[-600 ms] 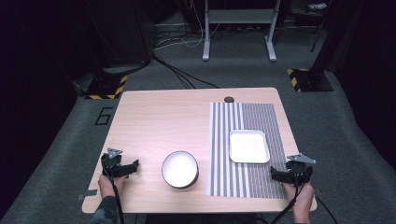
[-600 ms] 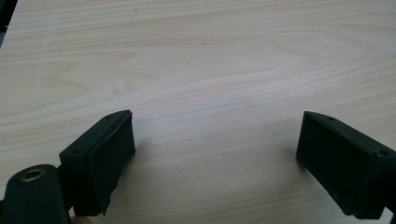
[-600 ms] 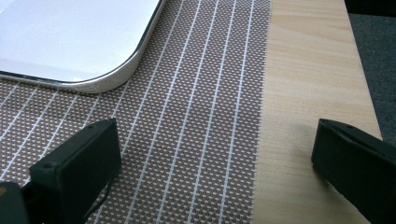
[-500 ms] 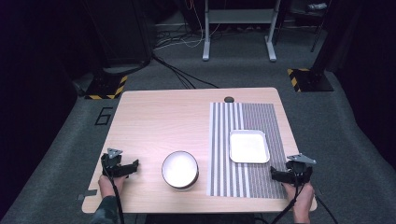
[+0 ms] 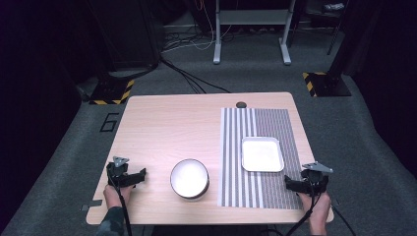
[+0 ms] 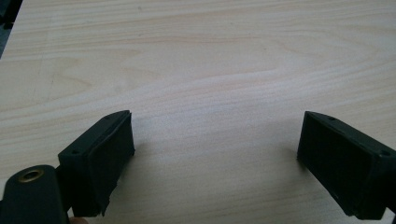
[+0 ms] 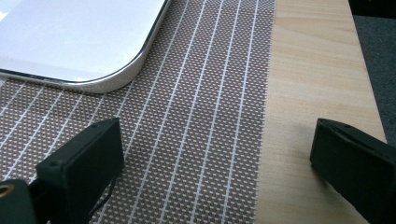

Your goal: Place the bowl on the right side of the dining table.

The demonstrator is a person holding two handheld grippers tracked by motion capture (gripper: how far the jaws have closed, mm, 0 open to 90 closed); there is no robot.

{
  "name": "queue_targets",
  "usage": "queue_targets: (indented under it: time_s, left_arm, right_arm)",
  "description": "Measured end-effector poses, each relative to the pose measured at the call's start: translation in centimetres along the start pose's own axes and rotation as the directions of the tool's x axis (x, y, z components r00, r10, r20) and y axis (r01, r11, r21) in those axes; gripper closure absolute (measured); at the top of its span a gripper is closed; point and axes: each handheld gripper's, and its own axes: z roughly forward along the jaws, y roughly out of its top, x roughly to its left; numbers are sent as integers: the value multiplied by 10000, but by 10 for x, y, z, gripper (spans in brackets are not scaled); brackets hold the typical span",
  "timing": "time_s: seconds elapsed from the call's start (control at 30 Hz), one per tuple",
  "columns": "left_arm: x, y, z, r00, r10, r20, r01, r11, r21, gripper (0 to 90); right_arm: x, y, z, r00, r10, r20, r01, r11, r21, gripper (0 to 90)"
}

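A round bowl (image 5: 189, 178) with a white inside and dark wall stands near the front middle of the wooden table (image 5: 172, 128). A white rectangular tray (image 5: 262, 154) (image 7: 70, 37) lies on a striped brown placemat (image 5: 258, 152) (image 7: 196, 130) at the right. My left gripper (image 5: 142, 175) (image 6: 215, 154) rests at the front left, to the left of the bowl, open over bare wood. My right gripper (image 5: 287, 184) (image 7: 217, 158) sits at the front right corner of the mat, open, with the tray's corner just ahead of it.
A small dark round cap (image 5: 241, 104) sits at the table's far edge. The table's right edge (image 7: 369, 93) runs close beside my right gripper. Grey carpet (image 5: 64, 162), cables and metal stand legs (image 5: 251, 34) surround the table.
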Motion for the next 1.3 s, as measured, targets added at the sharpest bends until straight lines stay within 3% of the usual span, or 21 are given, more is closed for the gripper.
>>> queue_targets:
  time_s: [0.3,0.57,0.73,0.97,1.3]
  left_arm:
    - [0,0,0,10000,53,-2,-53,9999,153,47]
    - [-11,0,-4,9989,98,462,-107,9998,189,22]
    - [-22,1,-11,9966,365,736,-373,9992,103,17]
    - [-33,8,-18,9907,646,1200,-644,9979,-56,18]
    - [-38,13,-29,9859,676,1533,-633,9974,-332,23]
  right_arm:
    - [3,0,-4,9995,-127,-290,127,9999,-24,17]
    - [14,2,-15,9978,-413,-519,402,9989,-222,15]
    - [26,7,-25,9921,-742,-1010,698,9965,-464,10]
    - [42,12,-32,9859,-1032,-1316,944,9930,-709,10]
    - [57,22,-37,9755,-1419,-1682,1309,9886,-745,10]
